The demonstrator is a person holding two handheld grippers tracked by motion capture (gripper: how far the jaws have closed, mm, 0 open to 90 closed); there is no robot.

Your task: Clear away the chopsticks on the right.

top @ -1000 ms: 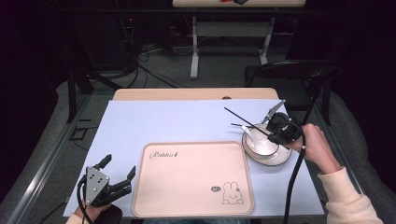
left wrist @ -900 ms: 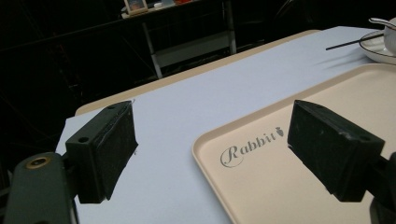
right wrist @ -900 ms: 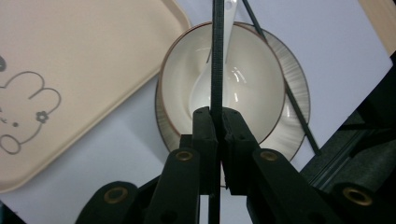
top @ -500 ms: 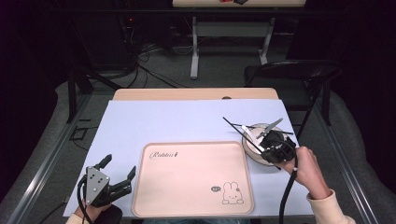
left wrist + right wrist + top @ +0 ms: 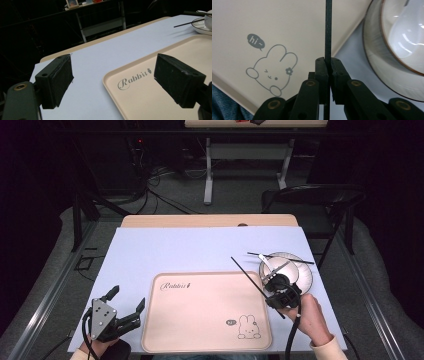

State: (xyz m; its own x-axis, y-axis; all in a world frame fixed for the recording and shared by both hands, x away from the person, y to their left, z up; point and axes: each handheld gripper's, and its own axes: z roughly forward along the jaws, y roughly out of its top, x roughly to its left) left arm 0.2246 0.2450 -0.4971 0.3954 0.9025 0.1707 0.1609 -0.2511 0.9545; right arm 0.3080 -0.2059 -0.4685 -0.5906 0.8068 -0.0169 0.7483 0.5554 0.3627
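Black pads on the right gripper [image 5: 327,65] were squeezed flat together on one chopstick [image 5: 328,30], no gap showing at all, gripping it low on the shaft so most of the length stuck out ahead. From the high view that chopstick [image 5: 248,276] slanted up and to the left, out over the right edge of the tray [image 5: 200,340], while the gripper itself [image 5: 278,292] hung just beside the plate [image 5: 306,275] with the bowl [image 5: 279,268] on it. The second chopstick [image 5: 280,258] lay across the dishes.

My guess on handling: a thin, stiff, very light stick like this wants to pivot or slide between flat pads, so a firm pinch nearer the middle would probably steady it better than one close to the end. It won't break easily, but the ceramic next to it could chip if it got knocked.

Left gripper [image 5: 123,309] was doing nothing, jaws spread wide with only air between them, parked at the tray's left edge. In its own view the pads [image 5: 56,80] framed the "Rabbit" lettering [image 5: 133,79].
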